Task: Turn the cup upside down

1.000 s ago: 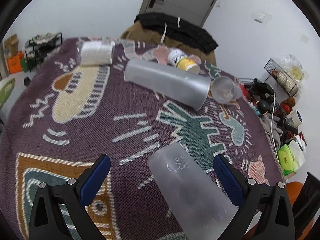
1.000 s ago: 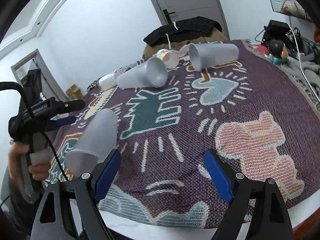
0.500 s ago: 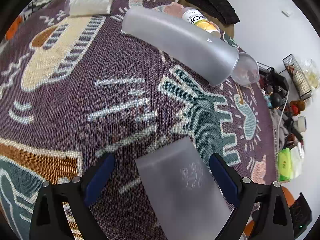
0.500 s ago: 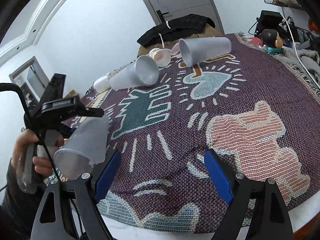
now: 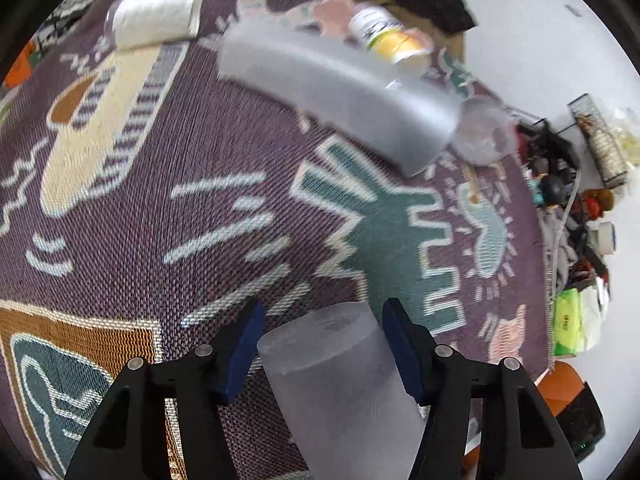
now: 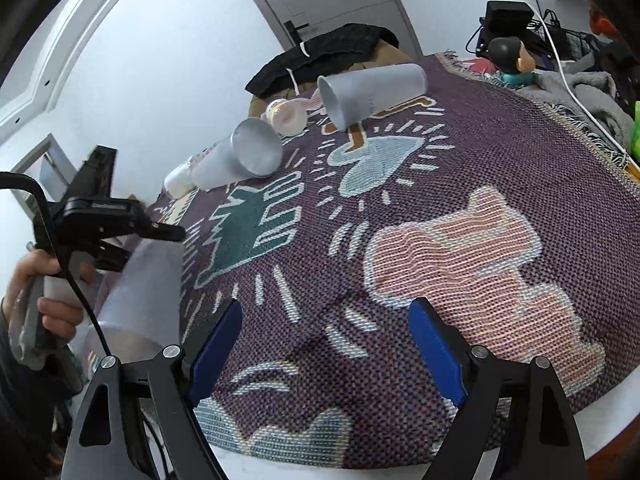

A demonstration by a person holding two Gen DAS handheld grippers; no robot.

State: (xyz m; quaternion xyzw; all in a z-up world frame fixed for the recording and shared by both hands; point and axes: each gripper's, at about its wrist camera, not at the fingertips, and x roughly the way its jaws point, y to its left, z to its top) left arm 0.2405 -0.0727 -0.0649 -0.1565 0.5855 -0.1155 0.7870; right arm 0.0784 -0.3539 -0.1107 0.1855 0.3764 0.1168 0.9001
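My left gripper (image 5: 322, 344) is shut on a frosted translucent cup (image 5: 344, 392), its closed base pointing away from the camera. In the right wrist view the same cup (image 6: 136, 296) hangs at the table's left edge, wide mouth downward, held above the patterned cloth by the left gripper (image 6: 132, 240). My right gripper (image 6: 324, 344) is open and empty over the near edge of the cloth (image 6: 440, 208).
Two more frosted cups lie on their sides at the back: one (image 6: 240, 158) near the middle, one (image 6: 372, 90) further right. A small yellow-labelled bottle (image 6: 286, 116) and a white roll (image 5: 156, 16) lie beyond. Clutter and a figurine (image 6: 512, 60) sit off the right edge.
The left gripper's jaws closed onto the cup. It has lifted the cup and turned it from lying on its side to mouth-down. The right gripper stayed put.
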